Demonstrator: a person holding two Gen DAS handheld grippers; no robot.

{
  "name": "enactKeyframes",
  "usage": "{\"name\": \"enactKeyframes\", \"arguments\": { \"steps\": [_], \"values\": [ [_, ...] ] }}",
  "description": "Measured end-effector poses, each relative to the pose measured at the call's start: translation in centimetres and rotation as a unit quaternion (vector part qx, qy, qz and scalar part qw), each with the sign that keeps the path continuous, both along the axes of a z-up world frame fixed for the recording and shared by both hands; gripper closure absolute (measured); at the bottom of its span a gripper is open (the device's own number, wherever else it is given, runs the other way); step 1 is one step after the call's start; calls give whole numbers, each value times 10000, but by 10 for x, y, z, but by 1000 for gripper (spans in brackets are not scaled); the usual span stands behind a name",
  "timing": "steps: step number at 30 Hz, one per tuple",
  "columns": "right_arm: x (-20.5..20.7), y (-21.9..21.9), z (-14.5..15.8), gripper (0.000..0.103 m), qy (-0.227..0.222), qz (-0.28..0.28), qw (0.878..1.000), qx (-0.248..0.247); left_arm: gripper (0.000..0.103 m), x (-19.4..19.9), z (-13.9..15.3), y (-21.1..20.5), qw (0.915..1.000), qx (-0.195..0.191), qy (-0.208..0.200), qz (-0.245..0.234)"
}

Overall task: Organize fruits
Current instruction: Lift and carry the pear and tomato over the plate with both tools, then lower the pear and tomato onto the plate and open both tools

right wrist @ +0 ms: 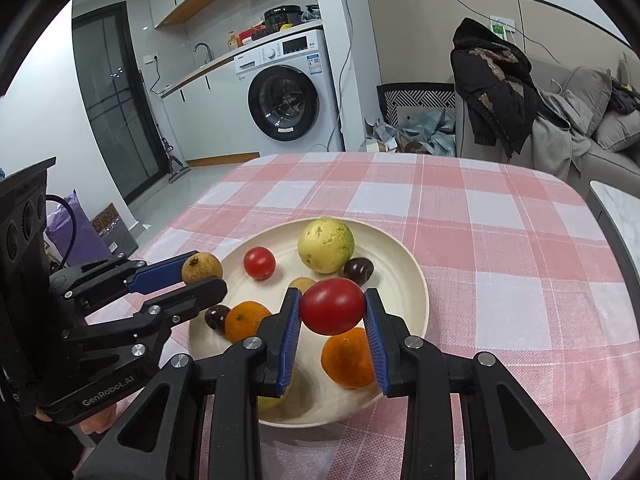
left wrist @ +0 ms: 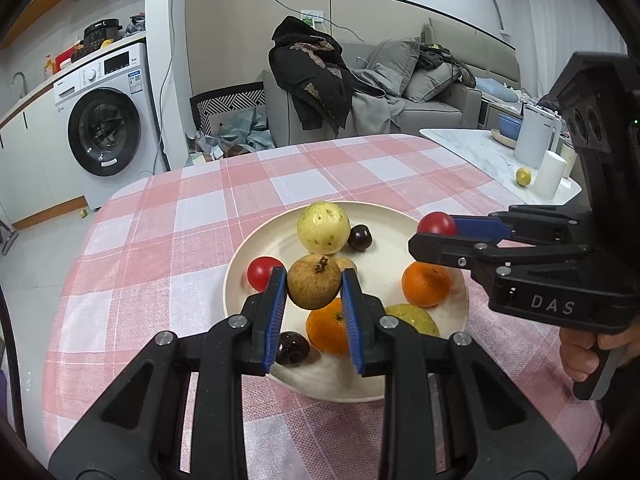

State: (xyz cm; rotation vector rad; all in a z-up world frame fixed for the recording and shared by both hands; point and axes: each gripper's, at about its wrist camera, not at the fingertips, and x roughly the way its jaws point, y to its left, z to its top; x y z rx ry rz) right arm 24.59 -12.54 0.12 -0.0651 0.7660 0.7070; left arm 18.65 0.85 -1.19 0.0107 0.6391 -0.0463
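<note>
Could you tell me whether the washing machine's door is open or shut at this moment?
Shut. In both wrist views the washing machine shows its round dark door sitting flush in the white front panel, with no gap.

Right gripper (right wrist: 333, 307): clamped on a red tomato (right wrist: 332, 306) — held over the plate (right wrist: 416, 280).
Left gripper (right wrist: 204, 272): closed on a brown fruit (right wrist: 201, 267) — seen at the plate's left rim.

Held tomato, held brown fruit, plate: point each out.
Held tomato (right wrist: 332, 306): right wrist view, centre of its skin.
Held brown fruit (left wrist: 314, 282): left wrist view, middle, below the stem.
Plate (left wrist: 276, 240): left wrist view, bare inner surface.
</note>
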Motion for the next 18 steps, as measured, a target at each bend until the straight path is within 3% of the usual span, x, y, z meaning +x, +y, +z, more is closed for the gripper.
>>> {"name": "enactKeyframes", "arguments": {
  "steps": [18],
  "values": [
    [3, 3, -18, 71, 160, -34, 9999, -51, 78, 9, -20, 13, 9995, -171, 229, 117]
  ]
}}
